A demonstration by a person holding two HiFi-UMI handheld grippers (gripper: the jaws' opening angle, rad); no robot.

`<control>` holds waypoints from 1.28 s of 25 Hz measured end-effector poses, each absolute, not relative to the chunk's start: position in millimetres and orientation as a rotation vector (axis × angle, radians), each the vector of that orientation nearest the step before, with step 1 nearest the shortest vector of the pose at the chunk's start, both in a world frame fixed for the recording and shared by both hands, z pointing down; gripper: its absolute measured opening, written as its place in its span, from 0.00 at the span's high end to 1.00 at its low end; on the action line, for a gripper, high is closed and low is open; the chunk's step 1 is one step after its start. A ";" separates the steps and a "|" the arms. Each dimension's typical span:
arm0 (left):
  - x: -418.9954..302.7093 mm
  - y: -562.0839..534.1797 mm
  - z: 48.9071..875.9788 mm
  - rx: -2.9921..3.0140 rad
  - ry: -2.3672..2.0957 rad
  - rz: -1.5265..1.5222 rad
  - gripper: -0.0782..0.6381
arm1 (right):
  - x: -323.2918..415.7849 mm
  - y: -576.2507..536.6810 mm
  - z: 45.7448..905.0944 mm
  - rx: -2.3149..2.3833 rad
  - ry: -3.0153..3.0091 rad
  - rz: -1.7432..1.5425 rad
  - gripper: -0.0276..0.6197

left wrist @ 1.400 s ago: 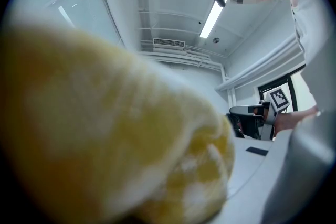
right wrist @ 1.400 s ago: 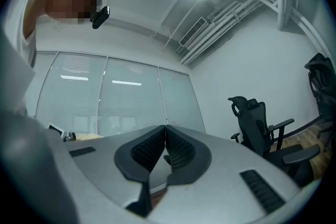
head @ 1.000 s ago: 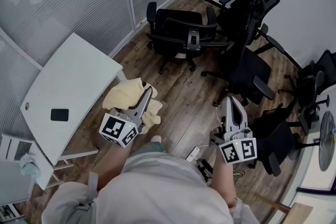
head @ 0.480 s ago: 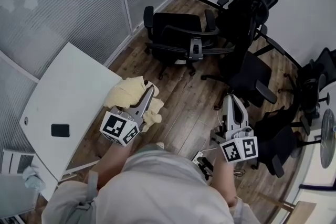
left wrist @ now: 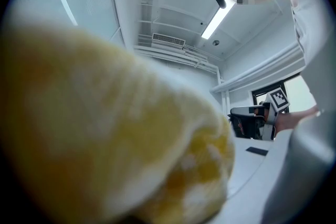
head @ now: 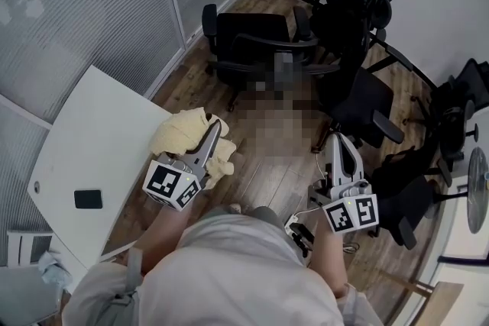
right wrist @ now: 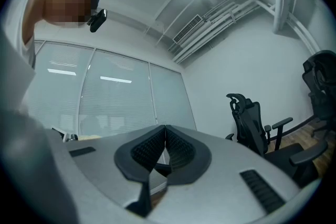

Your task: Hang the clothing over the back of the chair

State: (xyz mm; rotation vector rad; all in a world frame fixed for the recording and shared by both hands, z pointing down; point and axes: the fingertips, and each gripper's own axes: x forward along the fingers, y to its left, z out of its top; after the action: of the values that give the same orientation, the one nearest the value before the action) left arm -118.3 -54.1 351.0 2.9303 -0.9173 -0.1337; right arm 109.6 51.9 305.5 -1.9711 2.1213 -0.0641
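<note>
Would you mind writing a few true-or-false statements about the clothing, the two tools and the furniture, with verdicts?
1. The left tool grips the yellow clothing. True.
2. The right tool carries a garment too. False: its jaws are together with nothing between them.
3. The clothing hangs over a chair back. False: it is bunched in the left tool, apart from the black chairs.
4. A dark phone lies on the white table. True.
</note>
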 end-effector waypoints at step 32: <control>-103.4 -119.7 360.4 2.899 -0.996 -0.100 0.76 | 136.9 -35.5 316.3 -1.896 2.167 -0.130 0.92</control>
State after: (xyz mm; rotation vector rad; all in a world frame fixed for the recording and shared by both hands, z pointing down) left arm -103.4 -119.7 360.4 2.8988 -0.9963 -0.0998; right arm 136.9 -35.5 316.3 -1.8960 2.1665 -0.1297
